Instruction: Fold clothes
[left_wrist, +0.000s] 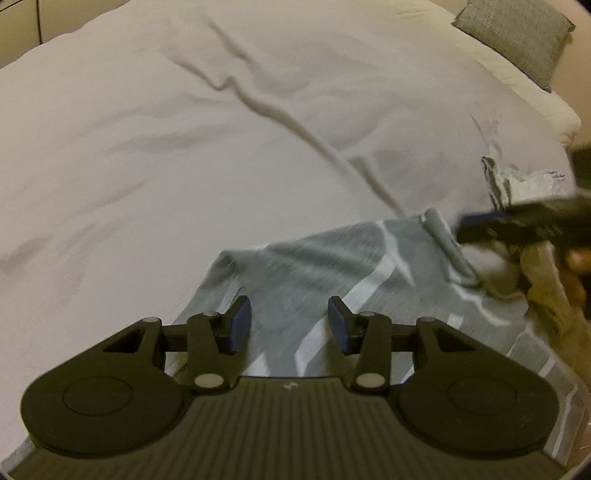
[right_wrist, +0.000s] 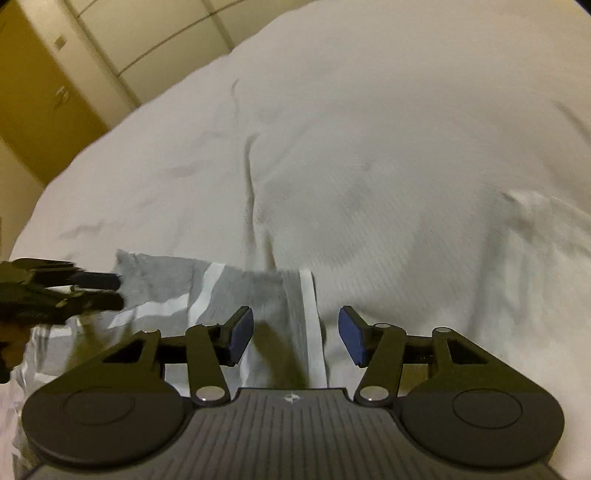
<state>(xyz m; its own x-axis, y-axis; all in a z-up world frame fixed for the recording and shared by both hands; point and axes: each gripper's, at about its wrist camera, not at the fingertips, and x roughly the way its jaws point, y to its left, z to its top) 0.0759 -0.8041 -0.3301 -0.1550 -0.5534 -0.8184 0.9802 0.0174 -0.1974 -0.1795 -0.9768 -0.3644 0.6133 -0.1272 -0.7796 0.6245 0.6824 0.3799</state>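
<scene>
A grey knitted garment with white stripes (left_wrist: 325, 280) lies spread on a white, wrinkled bed cover (left_wrist: 147, 147), filling the lower centre and lower right of the left wrist view. The left gripper (left_wrist: 290, 325), black with blue pads, hovers over this cloth at the bottom of the frame with its jaws released and nothing between them. At the right edge of that view the right gripper (left_wrist: 476, 225) reaches in above a rolled ridge of the garment; motion blur hides how its jaws stand there. In the right wrist view the right gripper (right_wrist: 295, 336) sits at the lower centre, its jaws spread apart and empty, the garment's white-banded edge (right_wrist: 312, 325) running between them over the bed cover (right_wrist: 406, 147). The left gripper (right_wrist: 110, 291) shows at the left edge of that frame, over the garment (right_wrist: 166, 280). A grey woven pillow (left_wrist: 517, 37) lies in the upper right of the left wrist view, and yellow-brown cupboard doors (right_wrist: 40, 110) stand in the upper left of the right wrist view.
</scene>
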